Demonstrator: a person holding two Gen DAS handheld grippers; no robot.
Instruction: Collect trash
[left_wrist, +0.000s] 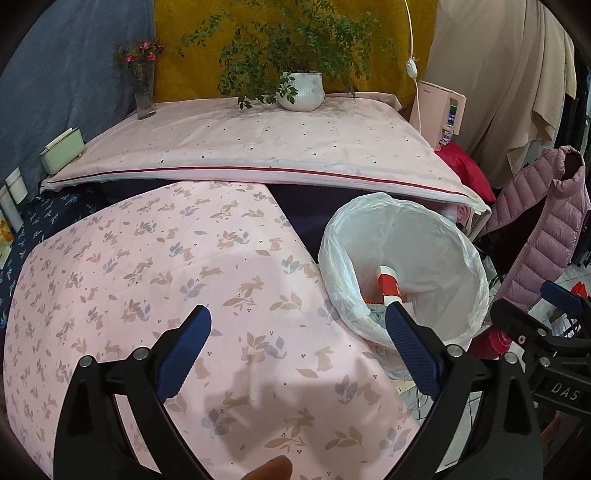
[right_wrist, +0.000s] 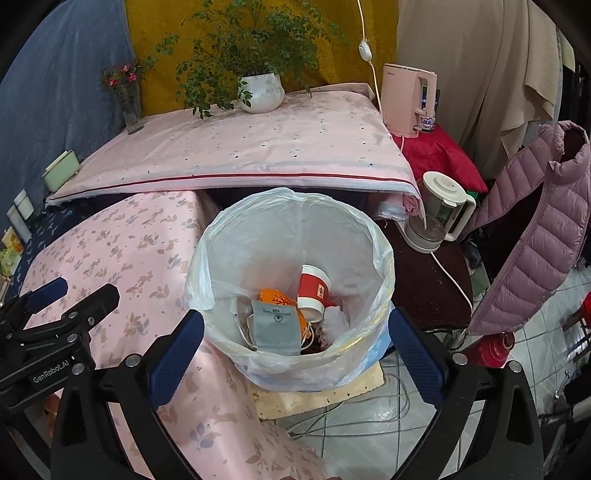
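Progress: I judge the collecting nearly finished. Several pieces already lie inside the trash bin (right_wrist: 291, 291), and I see no loose trash on the pink rabbit cloth (left_wrist: 155, 266) covering the counter under my left gripper.
Left to do: Perhaps only a last check of the counter and the floor; parts of both are hidden from me.
Left gripper (left_wrist: 297, 345): The jaws are spread wide and hold nothing. It hangs over the cloth, with the bin just ahead and to its right.
Right gripper (right_wrist: 295, 345): Also spread wide and empty. It hangs above the near rim of the bin, which sits directly ahead of it and below.
Trash bin: Round, lined with a thin clear plastic bag (right_wrist: 373, 236) folded over the rim. It stands on a stained board (right_wrist: 317, 397) on the tiled floor, touching the hanging cloth.
Contents: A red and white paper cup (right_wrist: 313, 291) lying tilted, a grey face mask (right_wrist: 275, 326) with white ear loops, an orange wrapper (right_wrist: 271, 295) partly under the mask, and some dark scraps I cannot identify.
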